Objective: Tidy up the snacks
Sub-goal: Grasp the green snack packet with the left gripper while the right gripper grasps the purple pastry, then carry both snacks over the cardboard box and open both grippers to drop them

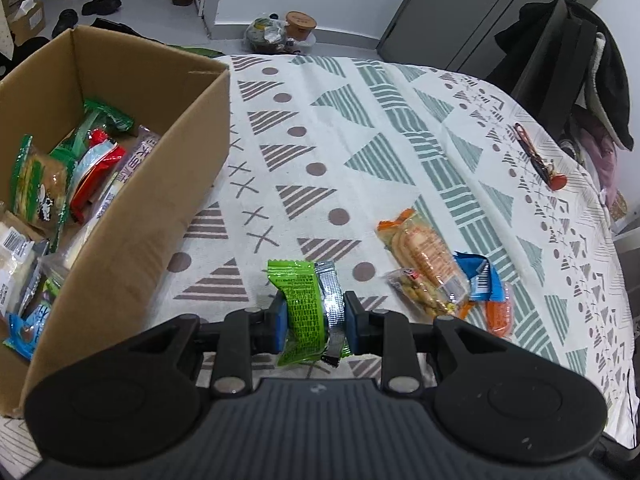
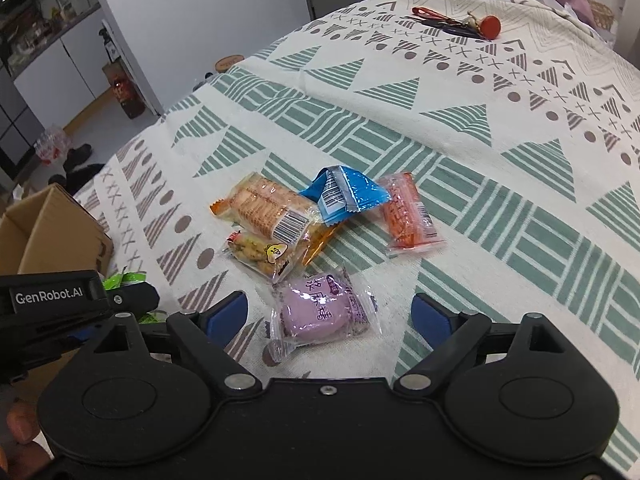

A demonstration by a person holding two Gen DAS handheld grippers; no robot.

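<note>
My left gripper [image 1: 314,320] is shut on a green snack packet [image 1: 300,304] with a silver seam, held just above the patterned tablecloth [image 1: 320,140]. To its left stands an open cardboard box [image 1: 132,220] with several snack packets inside. My right gripper [image 2: 330,312] is open, its blue pads on either side of a purple cake packet [image 2: 320,312] that lies on the cloth. Beyond it lie a cracker packet [image 2: 268,212], a small cookie packet [image 2: 260,254], a blue wrapper [image 2: 344,194] and an orange packet [image 2: 406,216].
A red-capped bunch of keys [image 2: 460,24] lies at the far side of the table. A dark chair with clothes [image 1: 576,68] stands behind the table. Bottles, shoes and a bag of cups sit on the floor beyond. The left gripper body [image 2: 60,300] shows at the right view's left edge.
</note>
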